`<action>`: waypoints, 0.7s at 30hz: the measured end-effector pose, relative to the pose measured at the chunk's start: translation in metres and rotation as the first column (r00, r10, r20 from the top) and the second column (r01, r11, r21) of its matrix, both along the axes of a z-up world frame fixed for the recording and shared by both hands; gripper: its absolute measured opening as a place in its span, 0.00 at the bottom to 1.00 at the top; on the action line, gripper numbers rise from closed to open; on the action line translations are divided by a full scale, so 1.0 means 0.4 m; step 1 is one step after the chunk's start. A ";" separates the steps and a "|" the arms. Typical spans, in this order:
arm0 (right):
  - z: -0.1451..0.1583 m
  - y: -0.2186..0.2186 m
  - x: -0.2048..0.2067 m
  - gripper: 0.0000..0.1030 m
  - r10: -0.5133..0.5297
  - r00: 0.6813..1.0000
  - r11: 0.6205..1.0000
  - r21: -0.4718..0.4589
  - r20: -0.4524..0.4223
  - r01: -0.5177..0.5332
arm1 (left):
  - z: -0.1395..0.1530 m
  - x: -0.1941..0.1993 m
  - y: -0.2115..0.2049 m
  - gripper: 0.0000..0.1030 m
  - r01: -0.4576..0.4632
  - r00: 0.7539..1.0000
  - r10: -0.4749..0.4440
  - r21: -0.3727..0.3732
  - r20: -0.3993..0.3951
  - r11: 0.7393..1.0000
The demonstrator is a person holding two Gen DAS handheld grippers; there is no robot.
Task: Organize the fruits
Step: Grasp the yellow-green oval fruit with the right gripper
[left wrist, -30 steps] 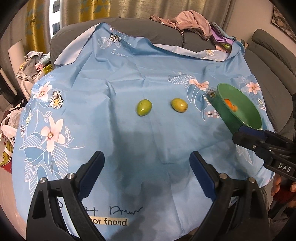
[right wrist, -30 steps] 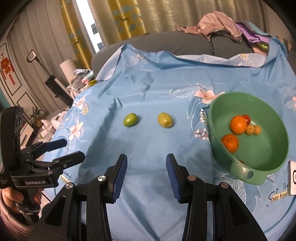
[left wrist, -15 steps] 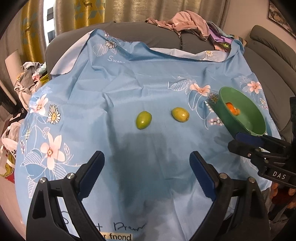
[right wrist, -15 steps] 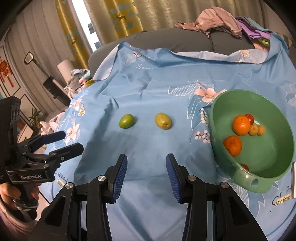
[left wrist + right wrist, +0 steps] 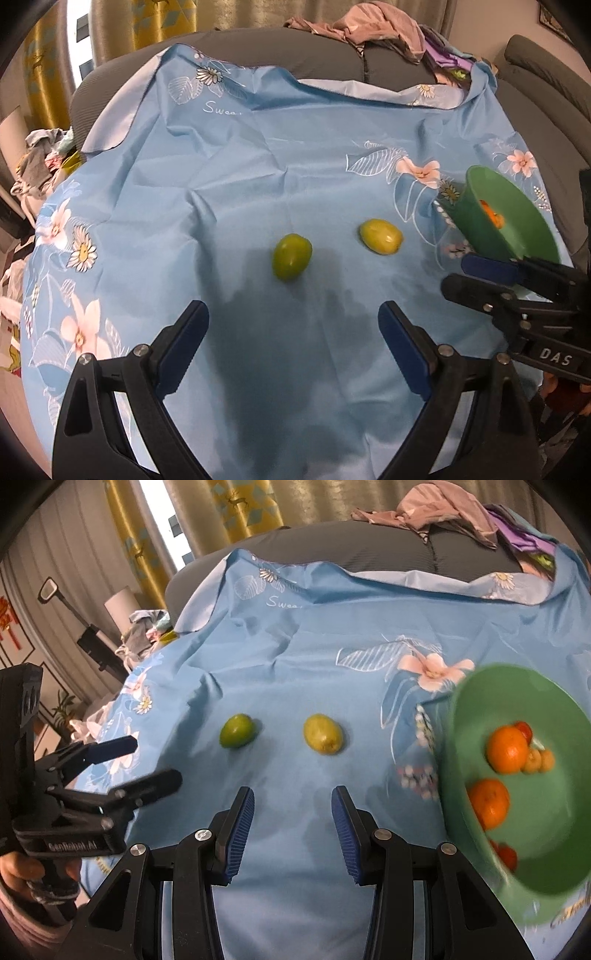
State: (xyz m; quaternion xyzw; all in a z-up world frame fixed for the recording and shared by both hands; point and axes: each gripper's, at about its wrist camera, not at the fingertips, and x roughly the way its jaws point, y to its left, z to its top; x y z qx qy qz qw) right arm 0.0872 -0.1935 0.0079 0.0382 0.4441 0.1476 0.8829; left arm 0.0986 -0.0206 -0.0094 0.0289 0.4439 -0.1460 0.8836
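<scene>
A green fruit (image 5: 291, 257) and a yellow-green fruit (image 5: 381, 235) lie side by side on the blue flowered cloth (image 5: 258, 147). They also show in the right wrist view as the green fruit (image 5: 237, 730) and the yellow-green fruit (image 5: 323, 733). A green bowl (image 5: 554, 849) at the right holds oranges (image 5: 506, 750) and smaller fruits; it also shows in the left wrist view (image 5: 491, 214). My left gripper (image 5: 293, 334) is open and empty, just short of the green fruit. My right gripper (image 5: 293, 812) is open and empty, short of the yellow-green fruit.
A grey sofa (image 5: 332, 59) rises behind the cloth with a heap of clothes (image 5: 369, 26) on its back. Yellow curtains (image 5: 240, 506) hang behind. Clutter (image 5: 147, 631) lies past the cloth's left edge.
Both grippers have moved forward toward the two fruits, which now look larger and closer. Both stay open. The bowl sits further right in both views.
</scene>
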 end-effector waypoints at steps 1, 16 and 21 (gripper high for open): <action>-0.009 0.005 0.020 0.43 0.003 1.000 1.000 -0.012 -0.004 -0.003 | -0.006 0.013 -0.004 0.90 0.004 1.000 -0.004 0.001 -0.002 1.000; -0.104 0.036 0.188 0.43 0.003 0.997 0.990 -0.142 -0.076 -0.014 | -0.099 0.156 -0.049 0.78 0.036 0.997 -0.034 0.032 -0.069 0.999; -0.119 0.033 0.204 0.43 0.000 0.996 0.989 -0.146 -0.090 -0.013 | -0.110 0.170 -0.054 0.75 0.041 0.997 -0.038 0.039 -0.074 0.998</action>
